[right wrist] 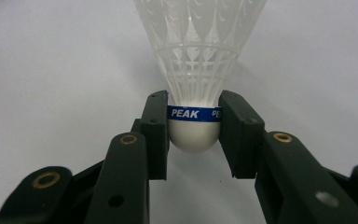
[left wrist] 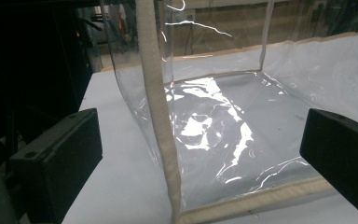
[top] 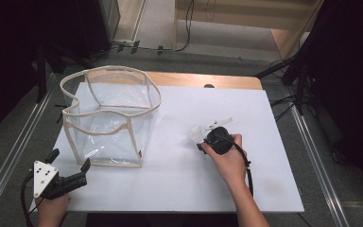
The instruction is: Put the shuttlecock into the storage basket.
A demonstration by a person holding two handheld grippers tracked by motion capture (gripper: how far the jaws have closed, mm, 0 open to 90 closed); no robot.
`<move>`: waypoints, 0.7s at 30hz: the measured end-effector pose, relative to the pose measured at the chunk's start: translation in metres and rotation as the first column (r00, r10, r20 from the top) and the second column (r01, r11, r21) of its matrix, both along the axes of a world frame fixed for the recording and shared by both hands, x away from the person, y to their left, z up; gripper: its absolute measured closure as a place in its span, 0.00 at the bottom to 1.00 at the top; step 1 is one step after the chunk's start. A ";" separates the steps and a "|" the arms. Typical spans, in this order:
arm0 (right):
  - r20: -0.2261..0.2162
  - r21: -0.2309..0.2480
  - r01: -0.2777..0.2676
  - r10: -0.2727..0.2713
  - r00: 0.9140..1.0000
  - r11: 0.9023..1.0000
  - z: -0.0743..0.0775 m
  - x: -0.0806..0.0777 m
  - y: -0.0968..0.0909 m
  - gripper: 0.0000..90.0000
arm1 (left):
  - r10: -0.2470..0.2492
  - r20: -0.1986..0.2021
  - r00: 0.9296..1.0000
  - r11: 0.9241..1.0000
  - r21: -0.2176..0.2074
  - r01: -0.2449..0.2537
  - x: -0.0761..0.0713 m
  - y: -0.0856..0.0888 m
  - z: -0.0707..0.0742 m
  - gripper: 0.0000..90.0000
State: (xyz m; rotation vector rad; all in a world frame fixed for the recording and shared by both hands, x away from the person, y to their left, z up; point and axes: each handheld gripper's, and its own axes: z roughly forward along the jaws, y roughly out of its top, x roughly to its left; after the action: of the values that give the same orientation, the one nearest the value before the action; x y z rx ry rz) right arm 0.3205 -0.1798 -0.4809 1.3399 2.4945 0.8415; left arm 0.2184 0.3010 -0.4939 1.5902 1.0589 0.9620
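A white plastic shuttlecock [right wrist: 196, 56] with a blue band reading PEAK is clamped at its round cork by my right gripper [right wrist: 193, 130]. In the high view that gripper [top: 202, 140] sits right of the table's middle, with the shuttlecock [top: 196, 134] skirt pointing left. A clear plastic bag [top: 111, 116] with cream trim stands open on the left of the white board. My left gripper [top: 71, 163] is open at the near left corner, just in front of the bag. In the left gripper view its jaws stand wide apart either side of the bag's near corner seam [left wrist: 161, 116].
A white board [top: 246, 189] covers the table, with a wooden edge [top: 203, 80] showing at the back. A small white object [top: 220, 123] lies just beyond my right gripper. Dark stands and cables surround the table on the floor.
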 end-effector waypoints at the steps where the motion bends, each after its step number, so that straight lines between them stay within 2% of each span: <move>1: 0.004 0.002 -0.004 0.004 1.000 1.000 0.001 0.000 0.000 0.70 | 0.000 -0.001 1.000 1.000 -0.001 0.000 0.000 0.000 0.000 0.00; 21: 0.033 0.030 -0.029 0.028 0.999 0.999 0.024 0.006 0.000 0.70 | -0.002 -0.003 1.000 1.000 -0.002 0.002 0.000 0.001 0.000 0.00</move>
State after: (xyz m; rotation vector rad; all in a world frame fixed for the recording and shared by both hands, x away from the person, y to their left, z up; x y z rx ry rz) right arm 0.3267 -0.1793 -0.4569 1.2925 2.4915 0.9039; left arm 0.2185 0.3016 -0.4937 1.5910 1.0599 0.9575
